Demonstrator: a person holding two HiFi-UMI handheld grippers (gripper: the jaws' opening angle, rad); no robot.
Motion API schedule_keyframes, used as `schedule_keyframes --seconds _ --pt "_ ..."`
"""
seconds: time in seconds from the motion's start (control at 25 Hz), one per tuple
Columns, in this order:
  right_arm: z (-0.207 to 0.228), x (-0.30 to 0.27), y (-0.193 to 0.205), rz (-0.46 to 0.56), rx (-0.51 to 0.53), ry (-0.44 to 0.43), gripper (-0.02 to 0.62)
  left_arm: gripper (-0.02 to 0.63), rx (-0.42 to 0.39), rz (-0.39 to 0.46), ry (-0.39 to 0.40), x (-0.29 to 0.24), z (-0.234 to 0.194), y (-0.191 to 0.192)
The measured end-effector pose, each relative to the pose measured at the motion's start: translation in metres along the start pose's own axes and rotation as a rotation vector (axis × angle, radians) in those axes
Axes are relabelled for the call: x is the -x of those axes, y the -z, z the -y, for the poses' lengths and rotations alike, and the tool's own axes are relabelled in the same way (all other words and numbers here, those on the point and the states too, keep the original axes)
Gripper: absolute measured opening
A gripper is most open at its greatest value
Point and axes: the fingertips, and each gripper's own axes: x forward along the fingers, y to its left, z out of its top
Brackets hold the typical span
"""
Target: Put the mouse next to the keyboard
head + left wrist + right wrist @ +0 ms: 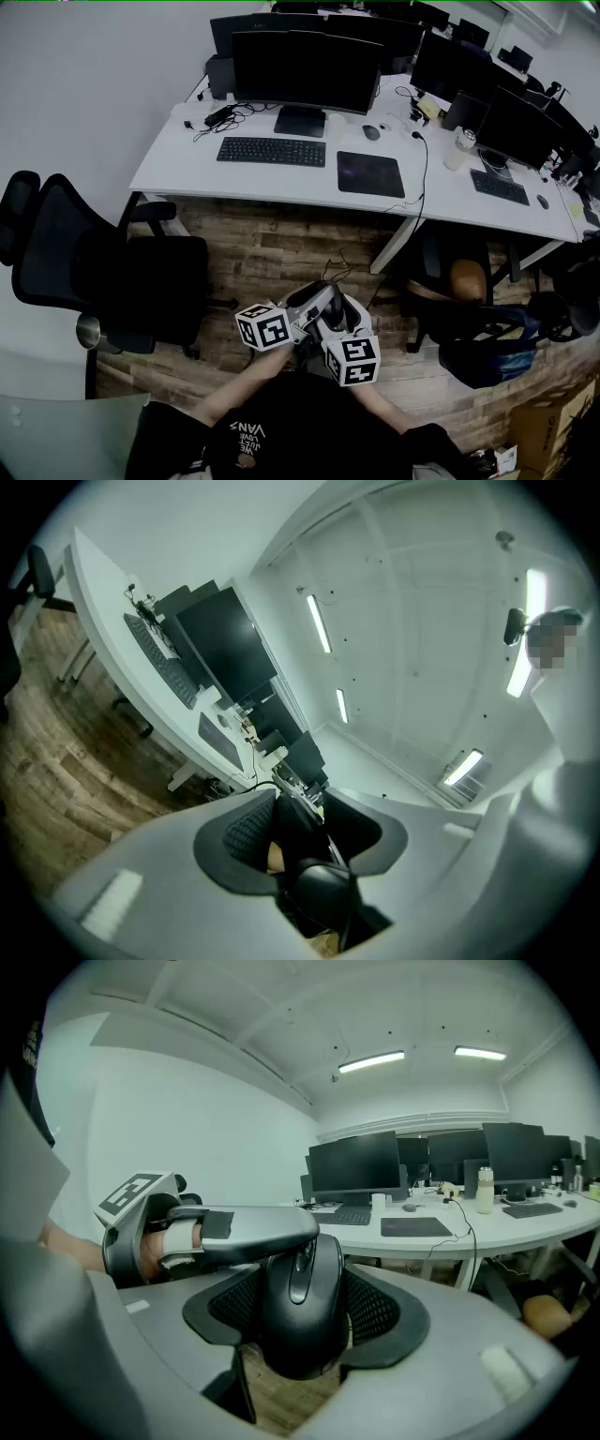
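A black corded mouse (300, 1307) hangs in front of the person's body, well back from the white desk (187, 164). My left gripper (300, 841) is shut on it from top and bottom; its upper finger (234, 1230) lies across the mouse's top. The jaws of my right gripper (302, 1321) stand wide on either side of the mouse, with a sliver of gap at the right pad. In the head view both grippers meet over the floor, the left gripper (319, 302) and the right gripper (334, 317) tip to tip. The black keyboard (271, 151) lies on the desk below a monitor (305, 70).
A dark mouse pad (370, 173) lies right of the keyboard, and another mouse (371, 132) sits behind it. A black office chair (112, 272) stands at the left on the wooden floor. More desks, monitors, chairs and bags fill the right side.
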Motion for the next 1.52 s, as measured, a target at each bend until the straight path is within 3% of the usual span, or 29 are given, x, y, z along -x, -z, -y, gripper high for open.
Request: schedule_keyframes --seconds 0.68,1.52 --pt "0.029 -0.013 -0.007 -0.014 -0.056 0.000 0.281 0.153 0.023 -0.012 -0.001 -0.033 -0.007 -0.005" --pt "0.177 -0.122 -0.082 -0.022 -0.043 -0.070 0.281 0.152 0.007 0.032 -0.044 -0.207 -0.061 -0.082"
